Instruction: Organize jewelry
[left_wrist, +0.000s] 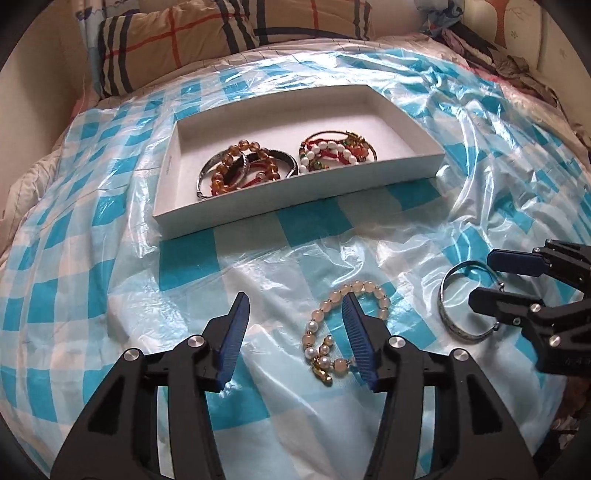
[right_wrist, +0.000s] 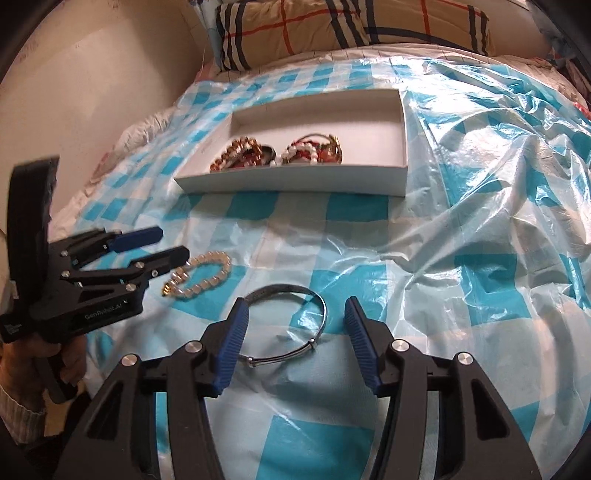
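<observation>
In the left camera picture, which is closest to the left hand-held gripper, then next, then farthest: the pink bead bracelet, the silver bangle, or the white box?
1. Pink bead bracelet, touching its right finger.
2. Silver bangle, off right.
3. White box, farther ahead.

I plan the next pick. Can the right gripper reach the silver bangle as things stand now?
Probably yes. The right gripper is open, and the silver bangle lies flat on the plastic sheet partly between its fingers, with nothing over it.

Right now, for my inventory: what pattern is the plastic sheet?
Blue-and-white checks on the plastic sheet, clearest in the left wrist view.
</observation>
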